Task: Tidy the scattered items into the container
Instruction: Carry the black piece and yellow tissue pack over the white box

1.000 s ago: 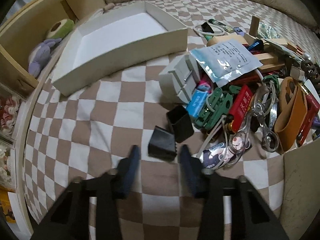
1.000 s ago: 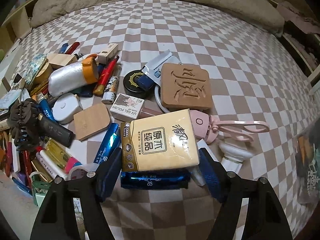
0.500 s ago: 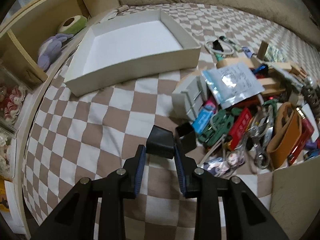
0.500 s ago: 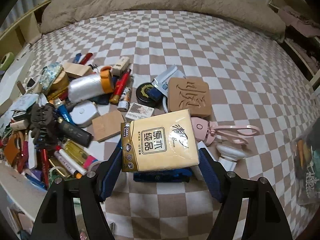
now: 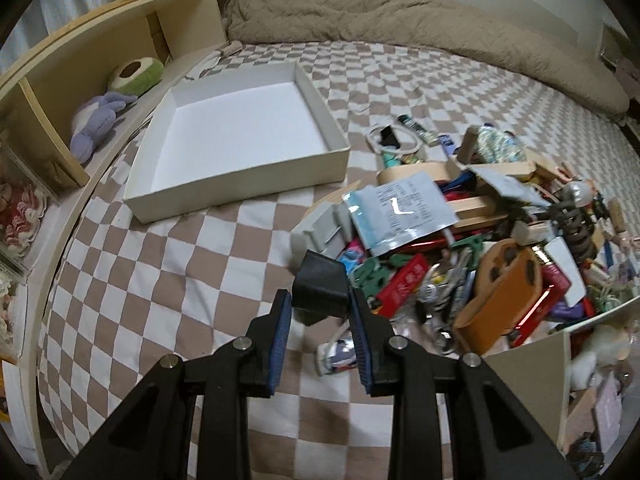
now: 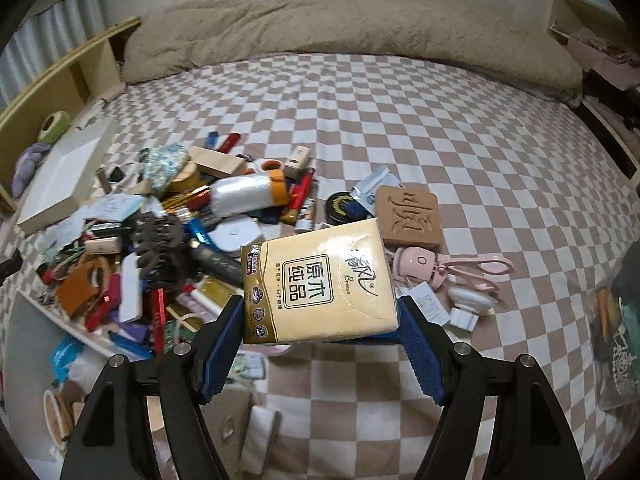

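Carrying two pickups toward the shallow white cardboard box point(image 5: 240, 148), lying ahead-left on the checkered bed.
Left claw point(image 5: 320, 316), nearer it, is gripping a black rubber cap point(image 5: 320, 288); right claw point(image 6: 320, 316) is clamping a yellow tissue pack point(image 6: 316, 284).

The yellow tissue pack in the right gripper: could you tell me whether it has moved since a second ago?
Yes. The tissue pack, clamped in the right gripper, has risen off the bed: it now covers part of the carved brown block, which stayed put.
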`<move>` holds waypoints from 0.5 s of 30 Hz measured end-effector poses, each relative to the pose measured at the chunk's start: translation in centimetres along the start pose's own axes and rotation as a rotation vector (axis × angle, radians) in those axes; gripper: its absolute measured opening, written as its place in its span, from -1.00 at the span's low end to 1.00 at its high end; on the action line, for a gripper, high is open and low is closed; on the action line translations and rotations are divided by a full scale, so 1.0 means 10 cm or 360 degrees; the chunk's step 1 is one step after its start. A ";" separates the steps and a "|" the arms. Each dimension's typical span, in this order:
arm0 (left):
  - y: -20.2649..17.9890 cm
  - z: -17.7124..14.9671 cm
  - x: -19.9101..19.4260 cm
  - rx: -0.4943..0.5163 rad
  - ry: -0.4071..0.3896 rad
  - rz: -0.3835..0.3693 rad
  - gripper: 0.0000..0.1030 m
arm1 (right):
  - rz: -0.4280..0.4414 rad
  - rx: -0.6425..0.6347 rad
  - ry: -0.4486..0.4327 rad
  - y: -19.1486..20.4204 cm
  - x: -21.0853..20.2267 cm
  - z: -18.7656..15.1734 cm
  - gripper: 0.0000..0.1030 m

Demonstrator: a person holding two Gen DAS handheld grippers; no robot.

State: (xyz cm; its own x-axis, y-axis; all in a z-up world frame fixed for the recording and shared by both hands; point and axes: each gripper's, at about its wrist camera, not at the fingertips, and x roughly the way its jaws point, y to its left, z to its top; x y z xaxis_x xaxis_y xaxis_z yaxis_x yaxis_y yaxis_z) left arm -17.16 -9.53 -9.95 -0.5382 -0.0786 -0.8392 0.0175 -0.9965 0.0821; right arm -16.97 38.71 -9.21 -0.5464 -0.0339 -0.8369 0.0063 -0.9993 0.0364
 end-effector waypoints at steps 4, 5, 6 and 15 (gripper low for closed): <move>-0.09 0.00 -0.13 -0.0012 -0.0021 -0.0041 -0.43 | 0.0060 0.0001 -0.0014 0.05 -0.09 -0.06 0.47; -0.13 0.00 -0.17 -0.0011 -0.0027 -0.0060 -0.43 | 0.0061 -0.0005 -0.0021 0.06 -0.12 -0.07 0.47; -0.17 -0.01 -0.22 -0.0004 -0.0035 -0.0077 -0.43 | 0.0066 -0.0011 -0.0030 0.08 -0.15 -0.08 0.47; -0.44 -0.07 -0.56 0.0062 -0.0122 -0.0167 -0.43 | 0.0216 0.0010 -0.0101 0.18 -0.47 -0.19 0.47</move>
State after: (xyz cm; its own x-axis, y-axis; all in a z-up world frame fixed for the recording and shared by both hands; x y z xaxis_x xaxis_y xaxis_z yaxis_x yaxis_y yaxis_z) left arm -13.68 -4.75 -6.01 -0.5981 0.0297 -0.8008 -0.0743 -0.9971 0.0185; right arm -12.85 37.06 -6.26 -0.5927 -0.1673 -0.7879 0.0783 -0.9855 0.1503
